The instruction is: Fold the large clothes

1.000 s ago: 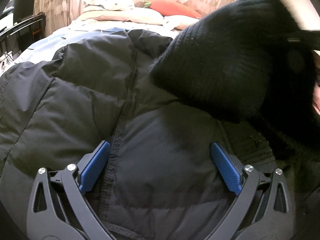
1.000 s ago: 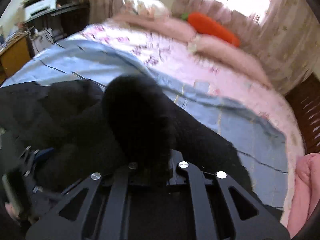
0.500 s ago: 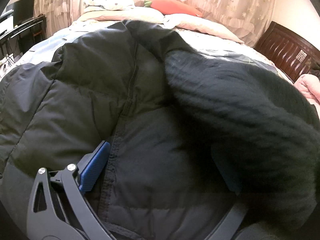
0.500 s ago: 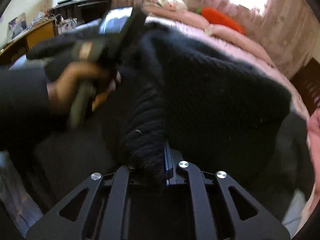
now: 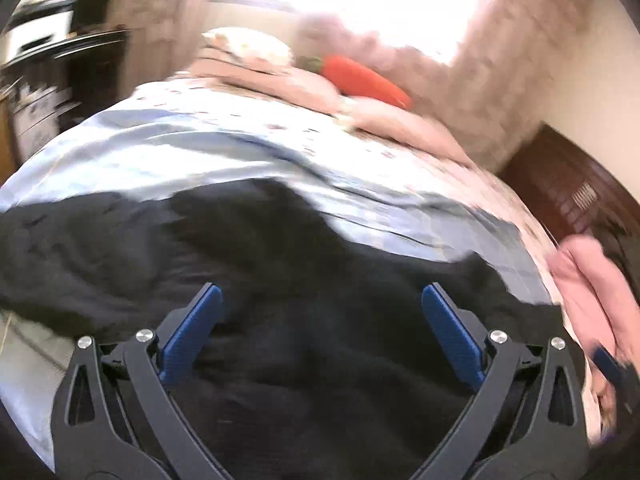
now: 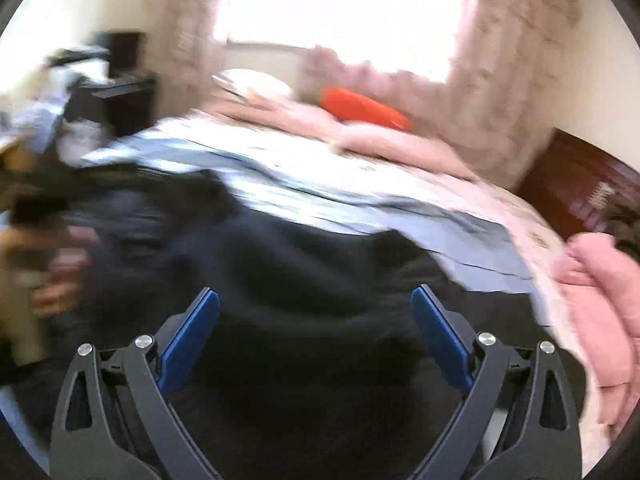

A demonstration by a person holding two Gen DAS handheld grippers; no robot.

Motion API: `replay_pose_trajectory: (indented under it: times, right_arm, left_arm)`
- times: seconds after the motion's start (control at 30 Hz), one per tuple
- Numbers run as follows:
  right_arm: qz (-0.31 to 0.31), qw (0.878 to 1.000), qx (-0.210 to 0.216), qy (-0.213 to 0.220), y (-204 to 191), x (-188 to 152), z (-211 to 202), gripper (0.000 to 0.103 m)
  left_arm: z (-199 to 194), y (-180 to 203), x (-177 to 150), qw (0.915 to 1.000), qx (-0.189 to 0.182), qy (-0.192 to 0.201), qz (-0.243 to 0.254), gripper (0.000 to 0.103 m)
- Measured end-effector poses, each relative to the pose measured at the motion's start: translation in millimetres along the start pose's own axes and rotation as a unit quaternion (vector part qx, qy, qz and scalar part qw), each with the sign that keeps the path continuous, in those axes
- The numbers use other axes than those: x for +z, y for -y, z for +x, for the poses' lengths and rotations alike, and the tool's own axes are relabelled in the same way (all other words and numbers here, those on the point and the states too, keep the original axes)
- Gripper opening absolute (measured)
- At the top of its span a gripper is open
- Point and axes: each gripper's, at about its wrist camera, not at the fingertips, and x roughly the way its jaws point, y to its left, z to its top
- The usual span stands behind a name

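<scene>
Left wrist view, my left gripper (image 5: 320,312) spread wide and empty, soft black garment (image 5: 304,360) filling the lower frame beneath it, my right gripper (image 6: 316,314) likewise agape, blue ridged pads (image 6: 190,340).

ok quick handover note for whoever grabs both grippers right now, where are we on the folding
Left gripper: jaws wide open, holding nothing, over the dark clothing.
Right gripper: jaws wide open, holding nothing, over the same dark heap.
Things: the dark clothing lies in a loose pile on the blue sheet at the near end of the bed. A pink garment sits at the right edge.
Done: the frames are blurred; no tidy fold is visible.
Left: regrasp the dark clothing, spread it flat and fold it. The pink garment probably follows.
</scene>
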Motion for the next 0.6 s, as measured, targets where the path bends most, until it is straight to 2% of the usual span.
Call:
replay_pose_trajectory:
  times: [0.03, 0.13, 0.17, 0.2, 0.23, 0.27, 0.33, 0.4, 0.47, 0.5, 0.57, 0.6]
  right_arm:
    - [0.004, 1.0, -0.01, -0.024, 6, 2, 17, 0.097]
    - [0.04, 0.996, 0.029, -0.067, 14, -6, 57, 0.097]
    - [0.062, 0.993, 0.06, -0.082, 8, -14, 70, 0.097]
    - [0.078, 0.989, 0.078, -0.093, 0, -22, 79, 0.097]
    - [0.086, 0.988, 0.078, -0.1, -10, -27, 84, 0.097]
    - [0.096, 0.988, 0.059, -0.106, -24, -40, 92, 0.098]
    - [0.085, 0.991, 0.036, -0.096, -49, -57, 95, 0.099]
    - [0.078, 0.994, 0.008, -0.08, -66, -61, 90, 0.101]
    - [0.077, 0.994, -0.01, -0.079, -73, -56, 97, 0.102]
    - [0.07, 0.993, -0.01, -0.094, -73, -49, 101, 0.102]
    - [0.065, 0.992, 0.016, -0.11, -66, -41, 95, 0.102]
    - [0.061, 0.993, 0.042, -0.086, -56, -34, 81, 0.102]
  left_arm:
    - [3, 18, 0, 0.9999, -0.009, -0.008, 0.009, 0.101]
    - [27, 57, -16, 0.9974, -0.032, -0.063, 0.016, 0.101]
    - [40, 68, -25, 0.9962, -0.017, -0.081, 0.025, 0.101]
    - [54, 76, -35, 0.9948, 0.018, -0.091, 0.042, 0.101]
    - [67, 79, -46, 0.992, 0.057, -0.095, 0.06, 0.101]
    - [78, 76, -57, 0.989, 0.084, -0.097, 0.074, 0.101]
    - [102, 60, -76, 0.9803, 0.134, -0.105, 0.101, 0.101]
    - [113, 41, -88, 0.9833, 0.113, -0.087, 0.112, 0.101]
    - [118, 39, -84, 0.982, 0.121, -0.083, 0.119, 0.101]
    - [121, 41, -82, 0.9804, 0.123, -0.086, 0.128, 0.101]
    - [112, 44, -74, 0.9793, 0.113, -0.09, 0.142, 0.101]
    - [96, 42, -65, 0.9832, 0.098, -0.068, 0.138, 0.101]
